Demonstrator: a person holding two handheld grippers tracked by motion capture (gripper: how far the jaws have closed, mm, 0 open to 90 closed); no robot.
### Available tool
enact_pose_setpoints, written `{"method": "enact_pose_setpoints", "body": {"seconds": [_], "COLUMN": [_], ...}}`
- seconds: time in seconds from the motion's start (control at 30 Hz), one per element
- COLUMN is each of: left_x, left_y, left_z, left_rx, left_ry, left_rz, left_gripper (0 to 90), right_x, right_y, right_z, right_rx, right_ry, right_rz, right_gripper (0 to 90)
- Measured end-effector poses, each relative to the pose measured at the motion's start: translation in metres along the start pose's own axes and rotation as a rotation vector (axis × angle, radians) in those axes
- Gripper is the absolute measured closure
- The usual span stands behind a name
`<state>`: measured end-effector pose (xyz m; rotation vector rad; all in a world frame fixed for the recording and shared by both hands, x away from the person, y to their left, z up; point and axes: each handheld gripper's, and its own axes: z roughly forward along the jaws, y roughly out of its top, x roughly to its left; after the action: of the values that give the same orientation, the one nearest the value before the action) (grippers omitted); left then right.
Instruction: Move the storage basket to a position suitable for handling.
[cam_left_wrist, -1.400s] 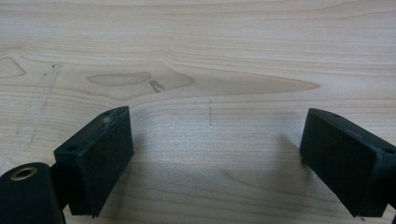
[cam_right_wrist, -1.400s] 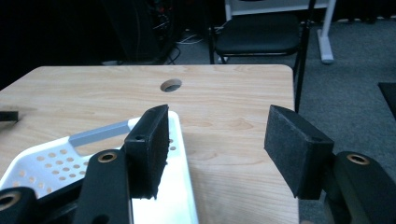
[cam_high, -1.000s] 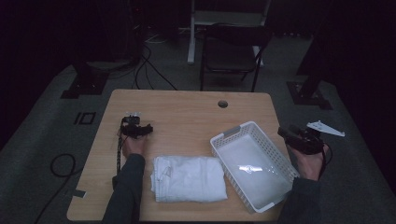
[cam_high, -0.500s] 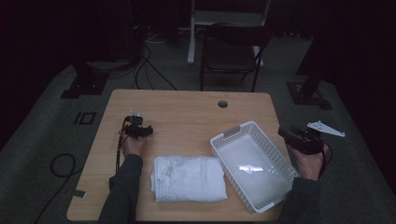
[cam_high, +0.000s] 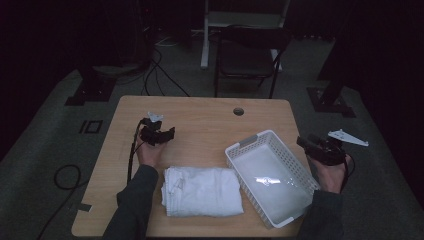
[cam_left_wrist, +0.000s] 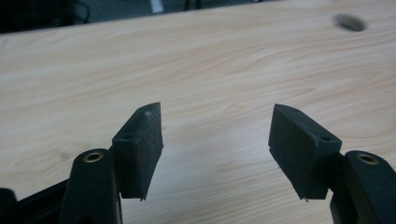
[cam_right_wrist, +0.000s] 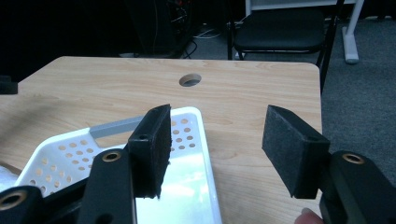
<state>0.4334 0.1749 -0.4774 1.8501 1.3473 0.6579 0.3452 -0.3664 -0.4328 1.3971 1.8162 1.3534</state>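
One wooden bench (cam_high: 210, 120) carries two things: one folded white towel (cam_high: 202, 191) near its front edge and, just to the towel's right, one white perforated basket (cam_high: 272, 177). Two grippers are out. The left gripper (cam_high: 167, 134) hangs over bare wood beyond the towel, its jaws, which have just been closing, parted with nothing between them. The right gripper (cam_high: 302, 142) sits beside the basket's right rim, jaws released and empty

Basket (cam_right_wrist: 187, 140) cut off below.

Dim room; darkness surrounds the lit bench (cam_high: 200, 125). Glare streaks the white basket (cam_high: 270, 180) floor; gripper views soften toward the edges.
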Motion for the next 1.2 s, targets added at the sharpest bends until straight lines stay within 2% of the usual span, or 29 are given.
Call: {"method": "enact_pose_setpoints", "body": {"seconds": [0.1, 0.13, 0.17, 0.27, 0.33, 0.37, 0.4, 0.47, 0.6, 0.77, 0.97, 1.2], "left_x": [-0.014, -0.023, -0.023, -0.034, -0.038, -0.05, -0.05, -0.062, -0.076, -0.102, -0.133, -0.159], "left_y": [0.006, 0.01, 0.01, 0.016, 0.018, 0.024, 0.024, 0.029, 0.032, 0.035, 0.039, 0.036], "left_z": [-0.005, -0.008, -0.008, -0.013, -0.014, -0.014, -0.014, -0.013, -0.01, -0.003, 0.005, 0.016], "left_rx": [-0.007, -0.021, -0.021, -0.039, -0.039, -0.039, -0.039, -0.029, -0.018, 0.026, 0.048, 0.083], "left_ry": [-0.055, -0.087, -0.087, -0.135, -0.143, -0.173, -0.173, -0.193, -0.223, -0.273, -0.333, -0.393], "left_rz": [0.028, 0.048, 0.048, 0.058, 0.067, 0.088, 0.088, 0.115, 0.142, 0.19, 0.258, 0.296], "left_gripper": [32.9, 33.0, 33.0, 33.0, 33.0, 33.0, 33.2, 33.3, 34.4, 38.7, 44.3, 49.4], "right_x": [0.0, 0.0, 0.0, 0.0, 0.0, 0.0, 0.0, 0.001, 0.001, 0.001, -0.001, -0.002], "right_y": [0.0, 0.0, 0.0, 0.0, 0.0, 0.0, 0.0, 0.0, 0.0, 0.0, 0.0, 0.0], "right_z": [0.0, -0.001, -0.001, -0.001, -0.001, -0.001, -0.001, 0.0, 0.0, 0.0, -0.002, -0.003], "right_rx": [-0.003, -0.006, -0.006, -0.009, -0.008, -0.007, -0.007, -0.004, -0.002, -0.003, -0.007, -0.009], "right_ry": [0.0, 0.001, 0.001, 0.002, 0.002, 0.002, 0.002, 0.003, 0.003, 0.001, -0.004, -0.006], "right_rz": [0.001, 0.002, 0.002, 0.001, 0.001, 0.0, 0.0, -0.001, -0.004, 0.002, 0.007, 0.009], "right_gripper": [42.1, 42.2, 42.2, 42.2, 42.2, 42.2, 42.2, 42.1, 42.1, 41.9, 41.9, 41.8]}}
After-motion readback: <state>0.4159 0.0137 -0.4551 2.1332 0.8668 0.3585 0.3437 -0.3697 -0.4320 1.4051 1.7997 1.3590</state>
